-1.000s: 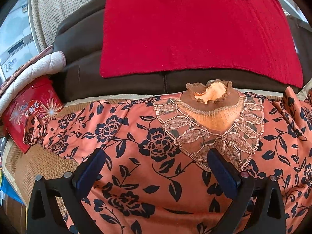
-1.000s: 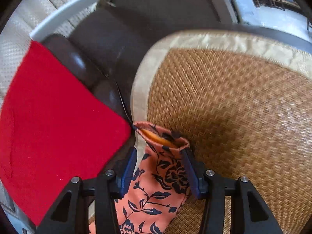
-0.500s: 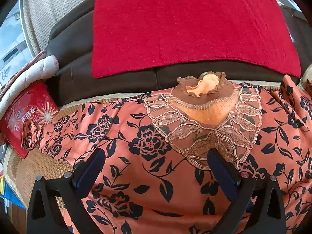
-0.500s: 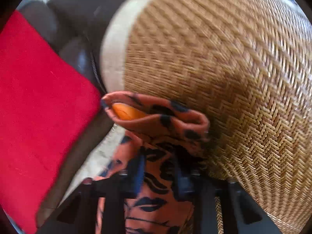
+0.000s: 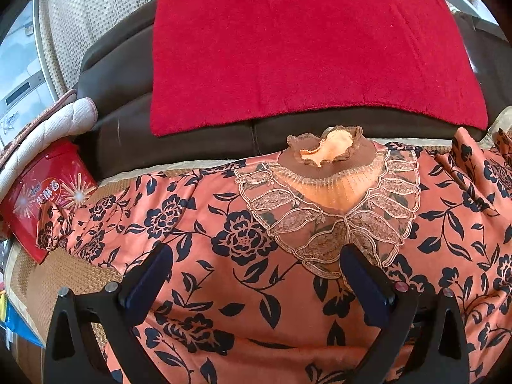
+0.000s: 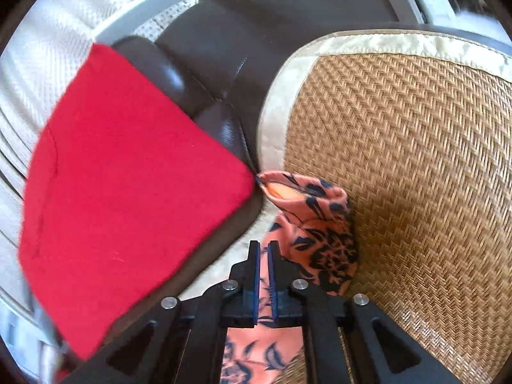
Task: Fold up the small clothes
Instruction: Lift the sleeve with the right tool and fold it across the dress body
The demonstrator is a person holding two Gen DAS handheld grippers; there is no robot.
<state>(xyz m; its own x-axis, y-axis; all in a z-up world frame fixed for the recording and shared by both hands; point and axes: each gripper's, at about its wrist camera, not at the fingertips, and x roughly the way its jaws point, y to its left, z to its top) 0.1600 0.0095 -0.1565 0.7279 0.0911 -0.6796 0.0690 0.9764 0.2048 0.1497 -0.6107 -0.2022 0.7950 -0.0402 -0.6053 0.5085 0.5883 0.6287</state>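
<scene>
Blouse point(image 5: 243, 256) spread flat on woven mat point(image 6: 416, 160), collar far | left gripper point(image 5: 256, 272) – jaws wide above chest | right gripper point(image 6: 262, 262) – just closed, pinching sleeve point(image 6: 313, 224) near red cloth point(image 6: 128, 176)

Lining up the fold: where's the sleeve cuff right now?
In the right wrist view, the sleeve cuff sits just past the right gripper, between the red cloth and the woven mat.

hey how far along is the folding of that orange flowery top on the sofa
Early. Done: the floral top lies spread flat, lace collar up, on the woven mat. In hand: the right gripper has just closed on the sleeve; the left gripper hovers open over the chest. Left: no fold shows yet.
</scene>
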